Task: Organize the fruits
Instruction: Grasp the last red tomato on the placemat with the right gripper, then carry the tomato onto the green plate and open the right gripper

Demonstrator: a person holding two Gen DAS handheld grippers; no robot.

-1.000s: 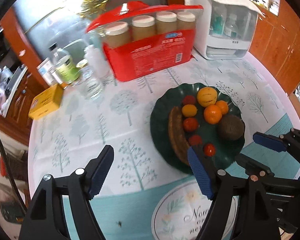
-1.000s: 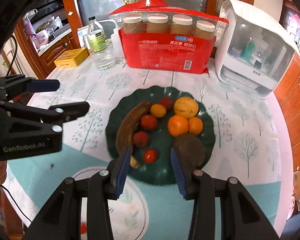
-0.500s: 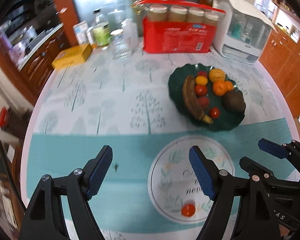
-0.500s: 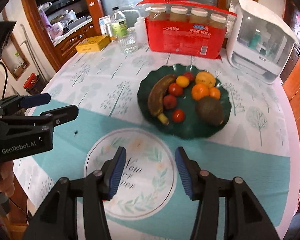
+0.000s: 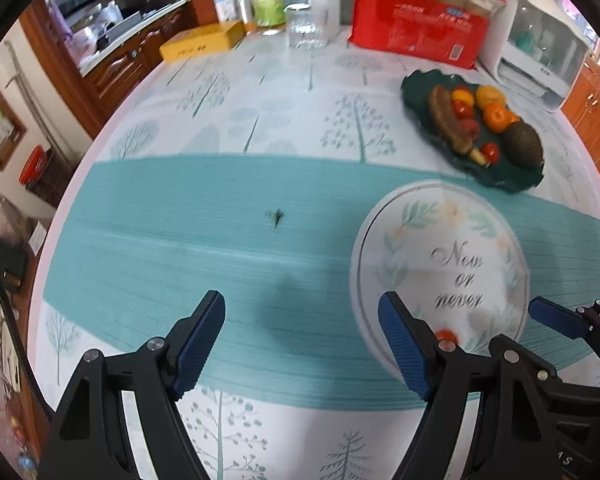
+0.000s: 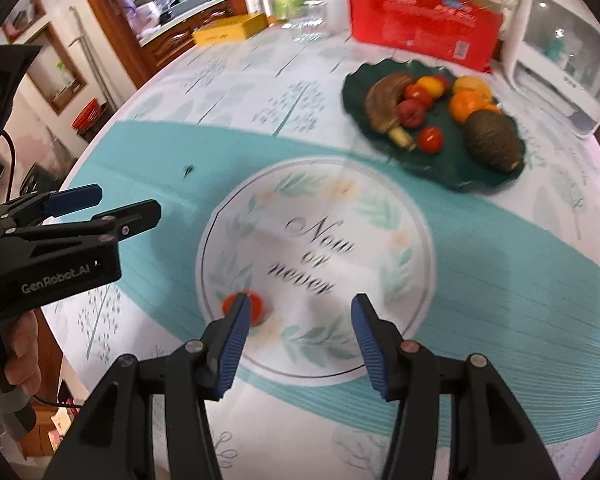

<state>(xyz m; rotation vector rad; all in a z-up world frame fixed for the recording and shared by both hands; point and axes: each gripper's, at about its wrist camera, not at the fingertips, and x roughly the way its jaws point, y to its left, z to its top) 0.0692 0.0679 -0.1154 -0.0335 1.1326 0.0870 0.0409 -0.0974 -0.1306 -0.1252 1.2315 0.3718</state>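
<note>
tablecloth point(image 6: 500, 248) | loose tomato point(image 6: 256, 306) by right hand-held gripper point(image 6: 296, 320), jaws apart, empty | left hand-held gripper point(image 5: 302, 320) wide, empty

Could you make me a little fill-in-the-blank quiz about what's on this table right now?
1. The fruit sits on a dark ____ plate.
2. One small red tomato lies alone on the round printed ____ reading "Now or never".
3. Both the left tongs and right tongs hold ____.
4. The long brown fruit on the plate is a ____.

Answers: green; emblem; nothing; banana
</note>
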